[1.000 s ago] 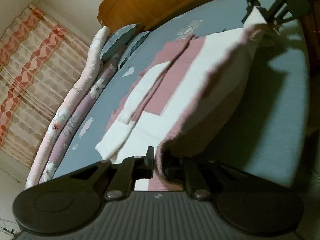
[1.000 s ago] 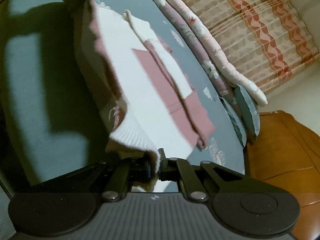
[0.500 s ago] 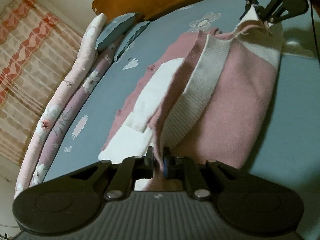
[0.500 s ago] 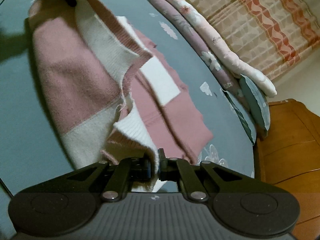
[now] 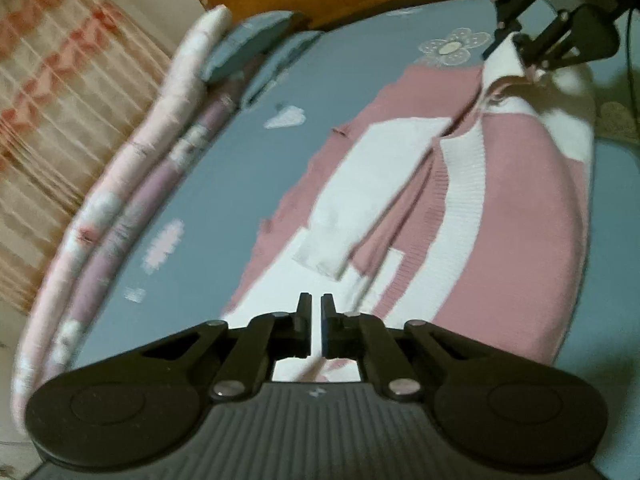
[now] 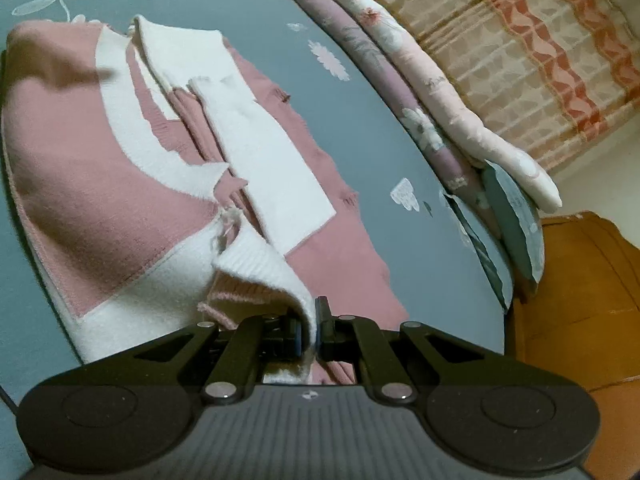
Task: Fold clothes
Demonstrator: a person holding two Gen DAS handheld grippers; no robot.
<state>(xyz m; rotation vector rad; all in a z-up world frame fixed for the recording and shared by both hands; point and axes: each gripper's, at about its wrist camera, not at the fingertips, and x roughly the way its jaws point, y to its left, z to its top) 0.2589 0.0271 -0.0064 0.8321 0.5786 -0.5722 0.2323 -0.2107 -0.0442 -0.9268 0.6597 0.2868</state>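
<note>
On the blue bed (image 5: 224,184), pink-and-white sweater (image 6: 100,184) lying folded, right claw (image 6: 310,330) pinching its white hem, left claw (image 5: 316,322) just parting, holding nothing.

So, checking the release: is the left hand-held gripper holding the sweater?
No: the left hand-held gripper shows an empty gap above the sweater.

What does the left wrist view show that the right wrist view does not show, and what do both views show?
Only the left wrist view shows the left gripper from close by: a narrow gap between its jaws, with no cloth in it. Its jaws have just been opening.

Only the right wrist view shows the right gripper from close by, shut on the white ribbed edge of the sweater.

Both views show the pink and white sweater folded over on the blue bedsheet, the rolled floral quilt and the curtain.
</note>
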